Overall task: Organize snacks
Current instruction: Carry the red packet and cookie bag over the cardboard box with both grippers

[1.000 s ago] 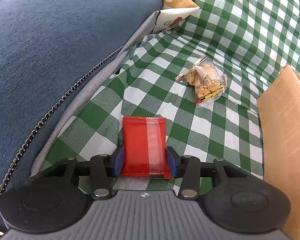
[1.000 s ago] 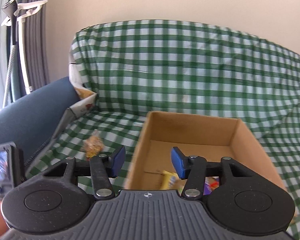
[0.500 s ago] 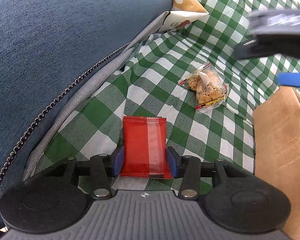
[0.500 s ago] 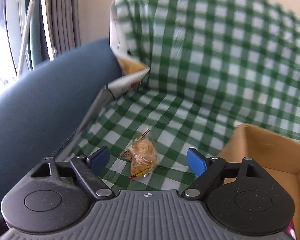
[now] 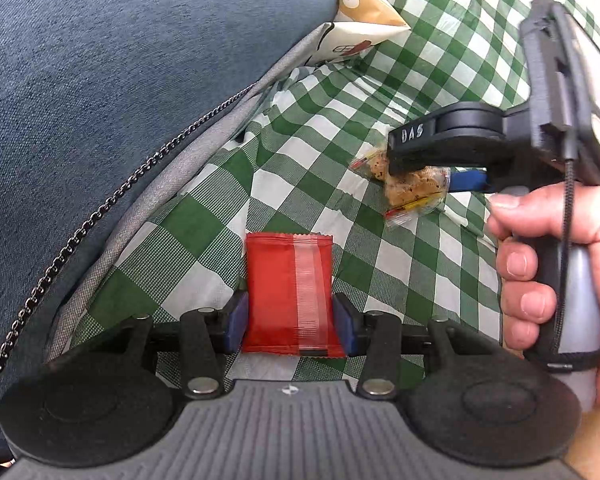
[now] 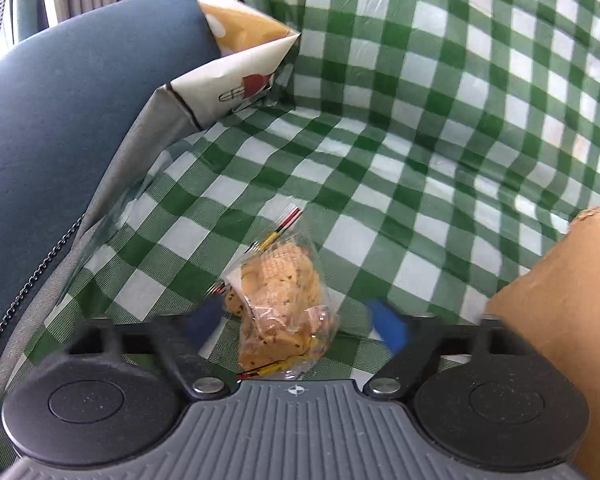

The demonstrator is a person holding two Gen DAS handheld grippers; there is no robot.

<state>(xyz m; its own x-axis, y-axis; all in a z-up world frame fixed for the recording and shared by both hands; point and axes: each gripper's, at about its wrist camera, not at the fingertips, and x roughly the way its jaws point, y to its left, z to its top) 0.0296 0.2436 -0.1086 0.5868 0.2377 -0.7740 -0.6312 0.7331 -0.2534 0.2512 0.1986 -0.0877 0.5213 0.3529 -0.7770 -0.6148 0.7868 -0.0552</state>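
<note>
Now the right claw [image 6: 296,326] is closing around the cookie bag [image 6: 280,304], which lies between its fingers on the checked cloth [image 6: 380,168], long axis pointing away from it. Left claw [image 5: 290,320] stays out, clenched on the red packet [image 5: 290,292].

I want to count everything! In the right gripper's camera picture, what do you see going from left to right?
Dark blue cushion → clear bag of tan cookies, sitting between the closing right gripper fingers → brown cardboard box.
</note>
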